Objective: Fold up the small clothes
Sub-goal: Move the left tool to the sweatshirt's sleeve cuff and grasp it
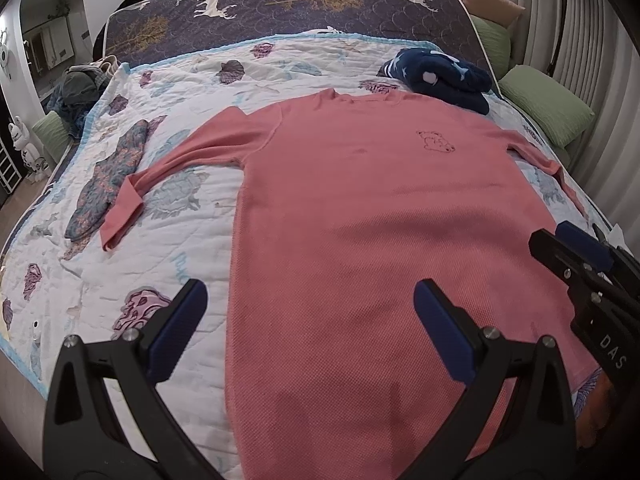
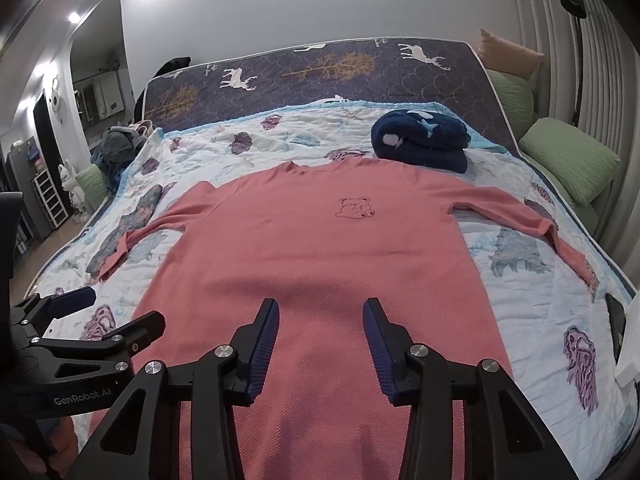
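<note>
A pink long-sleeved shirt with a small bear outline on the chest lies flat and face up on the quilt, with both sleeves spread out to the sides. My left gripper hangs over the shirt's lower left edge. It is wide open, and one finger is over the quilt and the other over the fabric. It also shows at the left of the right wrist view as the left gripper. My right gripper hovers over the shirt's lower middle with its jaws partly apart and nothing between them.
A folded navy garment with white shapes sits beyond the collar at the back right. A flowered blue cloth lies by the left sleeve. Green pillows line the right side. A heap of clothes sits at the far left corner.
</note>
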Demonstrator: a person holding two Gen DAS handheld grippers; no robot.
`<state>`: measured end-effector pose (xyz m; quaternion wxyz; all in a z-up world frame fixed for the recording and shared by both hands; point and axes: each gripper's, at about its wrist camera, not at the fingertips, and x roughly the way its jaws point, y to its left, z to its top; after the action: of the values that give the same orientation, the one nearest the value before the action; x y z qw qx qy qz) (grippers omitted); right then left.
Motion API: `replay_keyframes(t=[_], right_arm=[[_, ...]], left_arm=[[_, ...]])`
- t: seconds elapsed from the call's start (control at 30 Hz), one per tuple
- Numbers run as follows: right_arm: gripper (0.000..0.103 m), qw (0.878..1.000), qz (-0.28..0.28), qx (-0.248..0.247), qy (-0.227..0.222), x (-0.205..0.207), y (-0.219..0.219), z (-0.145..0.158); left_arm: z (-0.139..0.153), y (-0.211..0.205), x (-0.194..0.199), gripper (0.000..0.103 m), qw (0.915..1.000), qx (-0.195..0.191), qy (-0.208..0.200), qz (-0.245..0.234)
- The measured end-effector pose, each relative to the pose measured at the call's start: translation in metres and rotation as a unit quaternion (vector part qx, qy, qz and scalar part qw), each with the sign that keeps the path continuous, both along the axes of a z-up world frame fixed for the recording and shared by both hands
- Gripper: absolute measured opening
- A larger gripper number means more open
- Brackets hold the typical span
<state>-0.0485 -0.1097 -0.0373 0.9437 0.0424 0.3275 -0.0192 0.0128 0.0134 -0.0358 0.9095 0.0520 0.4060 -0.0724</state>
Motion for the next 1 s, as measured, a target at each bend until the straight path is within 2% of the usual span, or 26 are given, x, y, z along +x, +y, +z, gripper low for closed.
replay_keyframes(t=[0.2, 0.43, 0.57, 0.63, 0.7, 0.8, 1.0], right_arm=[[0.042, 1.0, 0.005, 0.003, 0.001, 0.003, 0.0, 0.0], [0.042, 1.0, 0.012, 0.002, 0.007, 0.01, 0.004, -0.002], [0.042, 1.0, 0.021, 0.003, 0.013, 0.015, 0.008, -0.003], [0.042, 1.0, 0.026, 0.004, 0.015, 0.018, 0.009, -0.003], [0.042, 0.999, 0.028, 0.005, 0.016, 0.02, 0.01, -0.003], [0.042, 1.0, 0.027, 0.006, 0.016, 0.022, 0.01, -0.003], [0.042, 0.999, 0.024, 0.016, 0.024, 0.031, 0.01, -0.006]], left_arm=[[0.0, 0.007, 0.003, 0.102, 1.0, -0.004, -0.005, 0.005], [-0.001, 0.032, 0.015, 0.102, 0.9993, 0.001, -0.006, 0.036], [0.002, 0.069, 0.034, 0.102, 0.9965, 0.02, -0.025, 0.077], [0.001, 0.097, 0.048, 0.099, 0.9931, 0.023, -0.036, 0.109], [-0.003, 0.129, 0.066, 0.098, 0.9887, 0.028, -0.03, 0.144], [-0.015, 0.167, 0.092, 0.096, 0.9846, 0.027, -0.007, 0.173], [-0.043, 0.187, 0.13, 0.092, 0.9844, 0.054, 0.043, 0.162]])
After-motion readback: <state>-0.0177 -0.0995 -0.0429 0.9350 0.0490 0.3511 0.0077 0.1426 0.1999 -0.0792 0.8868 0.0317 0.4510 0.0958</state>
